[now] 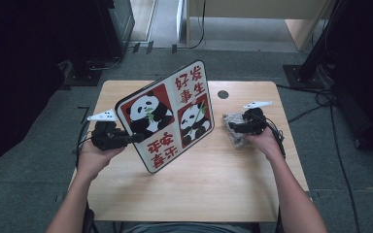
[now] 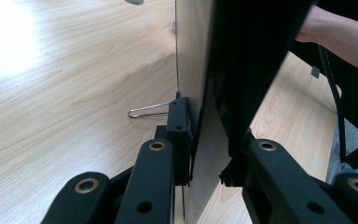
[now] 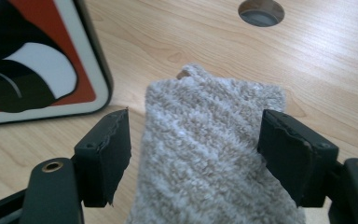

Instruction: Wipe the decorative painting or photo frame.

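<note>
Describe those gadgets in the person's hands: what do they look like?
Each hand holds a chunky black tool. The left gripper and right gripper each end in two flat black jaws with rubbery pads and brass-ringed screw holes. A pale three-cornered plate sits on top of each, and a black cable trails from the right one. The forearms are bare, with no sleeves.

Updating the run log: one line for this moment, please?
left gripper: shut on panda board, tilted on table | right gripper: open around beige cloth
</note>
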Demonstrator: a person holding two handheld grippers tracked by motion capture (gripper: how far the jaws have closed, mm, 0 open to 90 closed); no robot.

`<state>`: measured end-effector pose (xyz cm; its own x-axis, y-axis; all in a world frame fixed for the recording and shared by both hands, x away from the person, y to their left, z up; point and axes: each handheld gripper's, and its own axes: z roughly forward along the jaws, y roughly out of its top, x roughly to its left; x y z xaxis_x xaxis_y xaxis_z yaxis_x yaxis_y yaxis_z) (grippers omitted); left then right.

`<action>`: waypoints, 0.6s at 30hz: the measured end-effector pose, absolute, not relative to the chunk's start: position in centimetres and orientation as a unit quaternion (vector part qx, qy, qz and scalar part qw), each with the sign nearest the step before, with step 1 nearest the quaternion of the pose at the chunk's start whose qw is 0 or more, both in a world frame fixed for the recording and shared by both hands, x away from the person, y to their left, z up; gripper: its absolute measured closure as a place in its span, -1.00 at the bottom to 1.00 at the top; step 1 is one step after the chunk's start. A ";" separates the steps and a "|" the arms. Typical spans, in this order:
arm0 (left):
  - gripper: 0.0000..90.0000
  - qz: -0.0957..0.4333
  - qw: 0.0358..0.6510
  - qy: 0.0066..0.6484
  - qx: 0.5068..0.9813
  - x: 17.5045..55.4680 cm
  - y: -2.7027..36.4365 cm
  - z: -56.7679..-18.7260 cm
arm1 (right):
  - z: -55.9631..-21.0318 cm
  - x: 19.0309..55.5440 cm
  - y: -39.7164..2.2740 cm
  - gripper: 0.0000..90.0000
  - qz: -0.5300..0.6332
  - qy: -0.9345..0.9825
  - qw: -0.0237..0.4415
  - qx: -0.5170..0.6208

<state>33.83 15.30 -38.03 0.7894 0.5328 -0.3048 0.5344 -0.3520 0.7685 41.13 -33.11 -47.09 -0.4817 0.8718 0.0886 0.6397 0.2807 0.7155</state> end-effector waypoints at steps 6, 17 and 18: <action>0.74 0.000 0.469 0.324 0.822 33.8 15.3 -38.1 | -47.5 41.8 -33.4 -0.59 0.355 0.777 0.158 0.496; 0.70 -0.003 0.476 0.329 0.816 33.8 15.4 -38.1 | -48.9 41.8 -33.1 -0.56 0.336 0.784 0.162 0.496; 0.68 -0.002 0.477 0.330 0.814 33.8 15.4 -38.1 | -49.0 41.7 -33.1 -0.55 0.336 0.785 0.166 0.494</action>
